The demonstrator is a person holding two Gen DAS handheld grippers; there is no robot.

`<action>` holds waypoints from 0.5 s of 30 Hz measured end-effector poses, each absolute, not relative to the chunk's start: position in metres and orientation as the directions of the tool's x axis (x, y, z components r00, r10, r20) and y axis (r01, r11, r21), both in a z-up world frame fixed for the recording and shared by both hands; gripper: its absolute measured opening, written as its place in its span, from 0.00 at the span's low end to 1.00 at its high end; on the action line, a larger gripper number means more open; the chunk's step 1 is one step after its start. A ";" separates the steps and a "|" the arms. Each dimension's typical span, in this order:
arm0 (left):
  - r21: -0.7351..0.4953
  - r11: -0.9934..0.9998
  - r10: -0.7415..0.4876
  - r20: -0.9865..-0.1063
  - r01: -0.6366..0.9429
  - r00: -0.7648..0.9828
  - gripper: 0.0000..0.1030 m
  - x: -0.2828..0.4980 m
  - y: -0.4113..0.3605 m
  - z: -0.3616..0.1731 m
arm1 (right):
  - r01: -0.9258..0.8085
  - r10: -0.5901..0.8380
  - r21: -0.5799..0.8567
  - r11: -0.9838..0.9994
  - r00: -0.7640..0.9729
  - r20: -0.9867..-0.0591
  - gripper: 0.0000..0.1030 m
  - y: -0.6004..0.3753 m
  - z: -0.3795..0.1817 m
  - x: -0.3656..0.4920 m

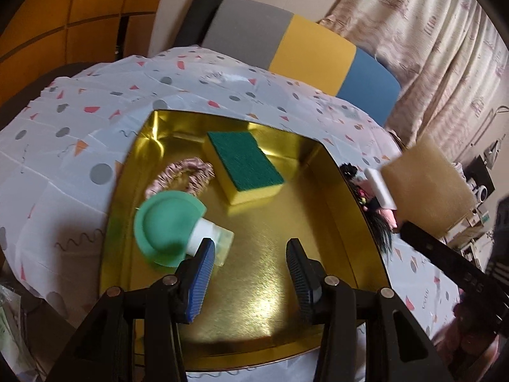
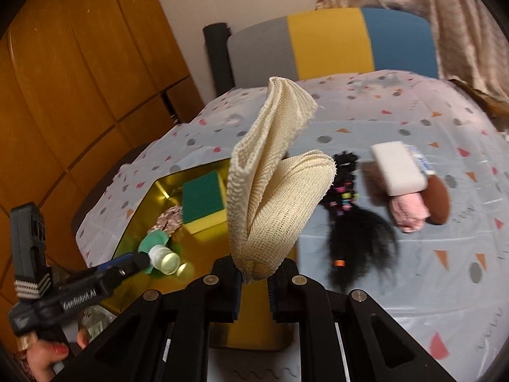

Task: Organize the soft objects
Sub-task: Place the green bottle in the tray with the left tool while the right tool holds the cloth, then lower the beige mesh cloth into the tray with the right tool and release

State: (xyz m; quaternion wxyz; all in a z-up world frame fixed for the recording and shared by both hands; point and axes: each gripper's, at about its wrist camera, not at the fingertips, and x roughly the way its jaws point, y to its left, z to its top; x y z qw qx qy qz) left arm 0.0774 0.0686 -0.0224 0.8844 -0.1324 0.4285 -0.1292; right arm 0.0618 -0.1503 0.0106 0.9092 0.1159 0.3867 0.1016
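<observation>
While the right claw carries it, the mesh cloth is the thing in hand; the rest follows outward.

Mesh cloth: cream, open-weave, folded cloth [image 2: 270, 191] standing up from the right claw in the middle of the right wrist view; in the left wrist view it shows as a tan blurred patch at the right edge [image 1: 429, 187].
Right claw: the right claw [image 2: 253, 281] is clamped tight on the cloth's lower end, pads pressing it from both sides.
Left claw: the left claw [image 1: 251, 273] stands apart with nothing between its pads, low in its own view over the tray floor; its left pad is just beside the green object.
Tray: gold, shiny tray [image 1: 280, 222] on the bench, centre of the left wrist view, lower left of the right wrist view.
In the tray: a yellow sponge with a green scouring face [image 1: 245, 165] toward the far side; a pink scrunchie [image 1: 181, 175] left of it; a green dome-shaped object with a white neck and clear cap [image 1: 171, 226] lying on its side near the left claw.
On the bench, right of the tray: a black hairpiece with coloured beads [image 2: 353, 219], a white block [image 2: 397, 167] lying on a pink soft item [image 2: 410, 213], a brown oval pad [image 2: 437, 199].
Bench: covered by a pale cloth with coloured shapes [image 2: 397, 270].
Beyond: a grey, yellow and blue chair back [image 2: 331, 41].
</observation>
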 end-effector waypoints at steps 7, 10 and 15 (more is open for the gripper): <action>-0.362 0.925 -0.360 -0.729 0.119 0.582 0.46 0.077 0.068 -0.024 | -0.113 0.292 0.283 0.952 0.606 -0.740 0.13 -0.127 -0.011 0.108; -0.369 0.922 -0.363 -0.727 0.113 0.583 0.46 0.078 0.071 -0.024 | -0.121 0.285 0.265 0.956 0.581 -0.762 0.13 -0.118 -0.018 0.127; -0.385 0.917 -0.368 -0.723 0.101 0.585 0.46 0.080 0.074 -0.024 | -0.131 0.289 0.260 0.957 0.544 -0.788 0.13 -0.109 -0.028 0.155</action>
